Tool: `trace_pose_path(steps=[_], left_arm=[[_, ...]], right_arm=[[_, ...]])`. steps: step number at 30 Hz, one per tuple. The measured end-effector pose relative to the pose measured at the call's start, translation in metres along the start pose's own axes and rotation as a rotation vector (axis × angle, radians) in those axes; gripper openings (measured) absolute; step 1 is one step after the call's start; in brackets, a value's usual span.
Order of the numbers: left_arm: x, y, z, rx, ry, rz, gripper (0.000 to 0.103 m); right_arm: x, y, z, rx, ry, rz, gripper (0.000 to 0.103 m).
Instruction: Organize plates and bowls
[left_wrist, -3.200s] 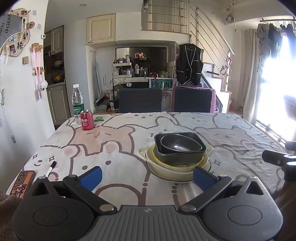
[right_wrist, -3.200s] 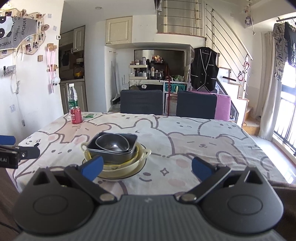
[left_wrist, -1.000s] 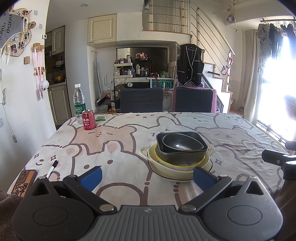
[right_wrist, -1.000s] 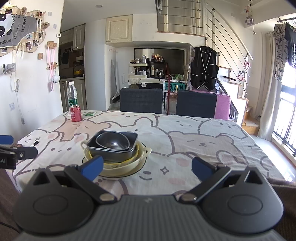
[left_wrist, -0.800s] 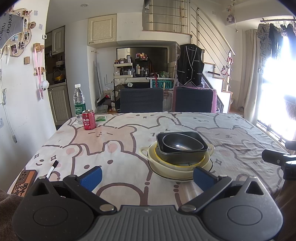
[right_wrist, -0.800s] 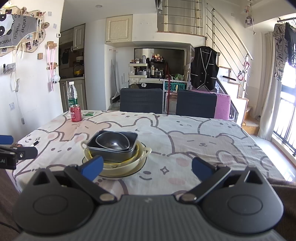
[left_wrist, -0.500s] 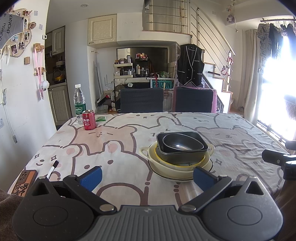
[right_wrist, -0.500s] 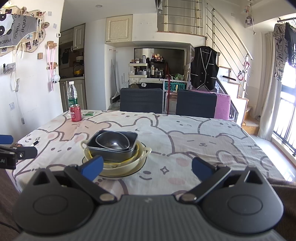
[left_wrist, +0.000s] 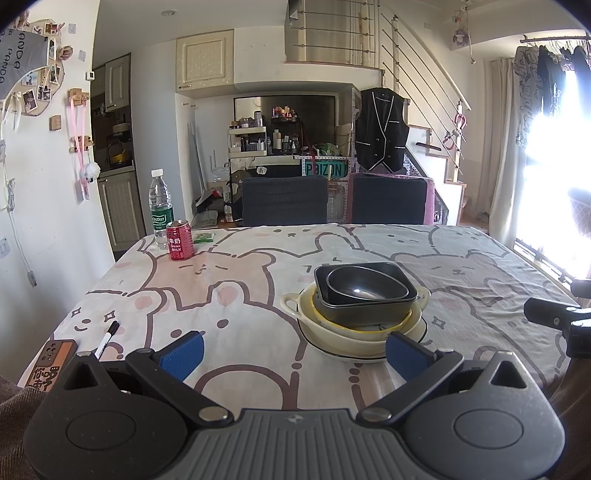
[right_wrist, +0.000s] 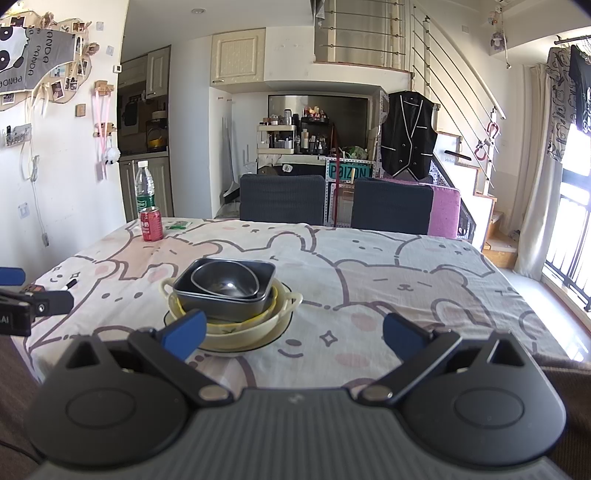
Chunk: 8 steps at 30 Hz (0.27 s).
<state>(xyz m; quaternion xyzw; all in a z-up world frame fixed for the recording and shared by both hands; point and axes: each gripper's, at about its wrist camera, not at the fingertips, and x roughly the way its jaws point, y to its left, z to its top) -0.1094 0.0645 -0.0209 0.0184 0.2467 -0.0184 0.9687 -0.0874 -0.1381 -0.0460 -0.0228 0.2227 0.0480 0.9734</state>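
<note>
A stack of dishes stands on the bear-print tablecloth: a round dark bowl (left_wrist: 365, 286) (right_wrist: 223, 282) nested in a dark square bowl (left_wrist: 369, 308) (right_wrist: 229, 304), inside a yellow bowl (left_wrist: 354, 326) and a cream two-handled bowl (left_wrist: 332, 332) (right_wrist: 258, 321), all on a cream plate (left_wrist: 328, 349) (right_wrist: 258, 343). My left gripper (left_wrist: 291, 352) is open at the near table edge, the stack ahead of its right finger. My right gripper (right_wrist: 293, 332) is open too, the stack just beyond its left finger. Neither holds anything.
A red can (left_wrist: 180, 240) (right_wrist: 151, 224) and a water bottle (left_wrist: 161, 206) (right_wrist: 144, 192) stand at the far left corner. A marker (left_wrist: 107, 339) and a phone (left_wrist: 48, 363) lie near the left edge. Two chairs (left_wrist: 284, 199) stand behind the table (left_wrist: 240, 288).
Both views have drawn back and risen very slightly since 3.2 s ago; the stack has not moved. Both grippers have stayed open.
</note>
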Motion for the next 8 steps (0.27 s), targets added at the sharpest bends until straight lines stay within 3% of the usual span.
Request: trace_pose_path(steps=[8], left_arm=[[-0.0005,0.0022,0.0013,0.000,0.002,0.007,0.103]], right_arm=[[0.0000,-0.0002,0.0001,0.000,0.001,0.000,0.103]])
